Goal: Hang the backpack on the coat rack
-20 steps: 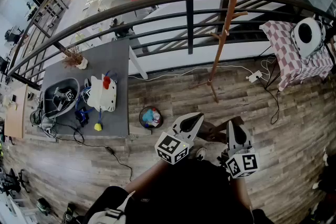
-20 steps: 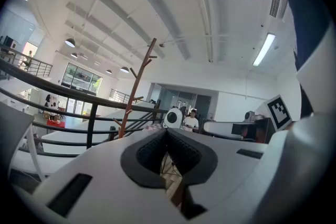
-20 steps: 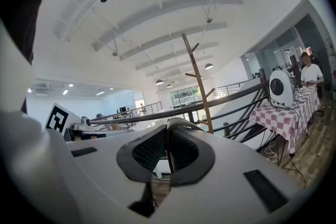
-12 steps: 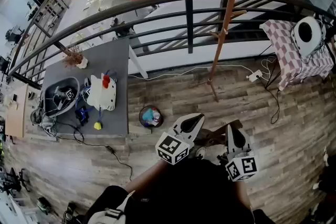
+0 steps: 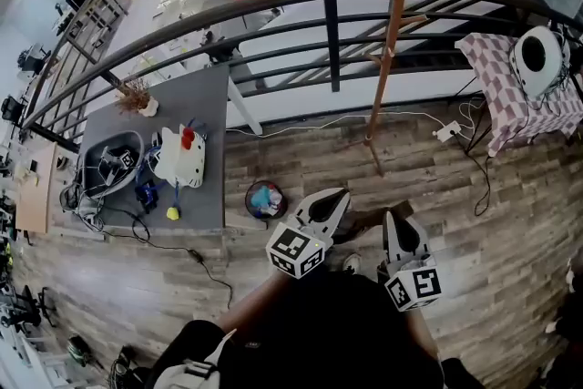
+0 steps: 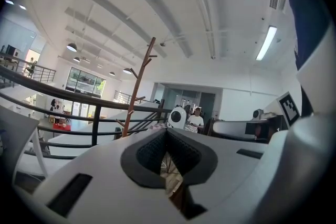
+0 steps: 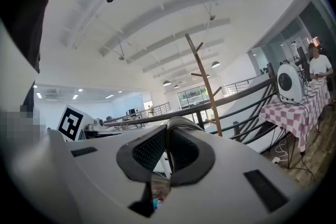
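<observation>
On the grey rectangular tabletop at the left of the head view, a white, cat-faced soft backpack with a red bow is lying flat, just beside a tangle of dark cables and gear. It is being taken for the task's backpack, though no strap or loop can be made out on it.

The tall brown wooden coat rack with short side pegs is standing on the wooden plank floor by the black metal railing, well apart from the tabletop.

The left gripper and the right gripper are being held low in front of the person, side by side, well apart from both backpack and coat rack. In the left gripper view the fingers are being held closed together with nothing between them. In the right gripper view the fingers are likewise pressed together and empty.

The task is being judged as not yet begun. The backpack is being judged light, soft and floppy, likely to sag when lifted. Hold is therefore better taken at a top loop or a shoulder strap than on the plush face, since a loop is what a peg will be needing.
</observation>
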{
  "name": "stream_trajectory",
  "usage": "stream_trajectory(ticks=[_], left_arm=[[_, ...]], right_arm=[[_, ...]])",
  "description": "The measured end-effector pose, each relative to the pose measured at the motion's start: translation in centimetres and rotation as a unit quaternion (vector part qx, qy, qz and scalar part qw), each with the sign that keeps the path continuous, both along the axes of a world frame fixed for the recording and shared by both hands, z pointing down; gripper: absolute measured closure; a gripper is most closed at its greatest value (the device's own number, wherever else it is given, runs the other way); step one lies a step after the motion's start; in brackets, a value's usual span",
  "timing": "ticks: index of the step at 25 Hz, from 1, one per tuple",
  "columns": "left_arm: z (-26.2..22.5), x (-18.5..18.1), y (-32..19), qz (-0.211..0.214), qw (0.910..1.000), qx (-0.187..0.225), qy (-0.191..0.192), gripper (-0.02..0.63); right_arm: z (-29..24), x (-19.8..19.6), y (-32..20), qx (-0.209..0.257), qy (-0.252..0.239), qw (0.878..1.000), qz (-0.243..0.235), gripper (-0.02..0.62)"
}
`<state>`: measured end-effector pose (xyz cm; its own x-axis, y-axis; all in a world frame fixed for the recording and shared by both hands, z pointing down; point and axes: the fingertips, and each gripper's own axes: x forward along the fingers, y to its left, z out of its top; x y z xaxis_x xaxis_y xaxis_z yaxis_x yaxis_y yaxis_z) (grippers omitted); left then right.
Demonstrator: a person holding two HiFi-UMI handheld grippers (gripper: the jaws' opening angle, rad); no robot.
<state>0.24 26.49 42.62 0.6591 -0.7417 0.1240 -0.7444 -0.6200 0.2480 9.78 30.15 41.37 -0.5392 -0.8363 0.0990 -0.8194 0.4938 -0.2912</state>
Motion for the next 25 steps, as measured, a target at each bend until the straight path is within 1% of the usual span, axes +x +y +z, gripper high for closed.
stream_trajectory(ticks=[8, 12, 16, 19, 23, 25], left_arm=[[-0.4, 0.6, -0.9, -0.026, 0.9995, 0.007, -0.017, 0.598], [-0.3, 1.1, -1.5, -0.032, 0.9993, 0.001, -0.019, 0.598], [0.8, 1.3, -1.8, -0.025, 0.9995, -0.015, -0.013, 0.598], [1.0, 1.5, -2.6, -0.013, 0.9996, -0.023, -0.007, 0.598], [-0.6, 2.3, -3.7, 0.001, 1.0000, -0.006, 0.005, 0.598], [-0.7, 2.4, -4.5, 0.009, 1.0000, 0.000, -0.001, 0.598]], right_arm=[[-0.6, 0.1, -1.9, 0.005, -0.005, 1.000, -0.021, 0.569], [-0.1, 1.1, -3.4, -0.004, -0.005, 1.000, -0.015, 0.570], [0.5, 1.5, -4.0, -0.004, 0.002, 1.000, -0.009, 0.569], [0.6, 2.0, -4.8, -0.007, -0.002, 1.000, 0.008, 0.570], [0.8, 2.7, -5.5, -0.019, -0.004, 0.999, 0.027, 0.570], [1.0, 2.8, -6.2, -0.023, -0.007, 0.999, 0.036, 0.569]])
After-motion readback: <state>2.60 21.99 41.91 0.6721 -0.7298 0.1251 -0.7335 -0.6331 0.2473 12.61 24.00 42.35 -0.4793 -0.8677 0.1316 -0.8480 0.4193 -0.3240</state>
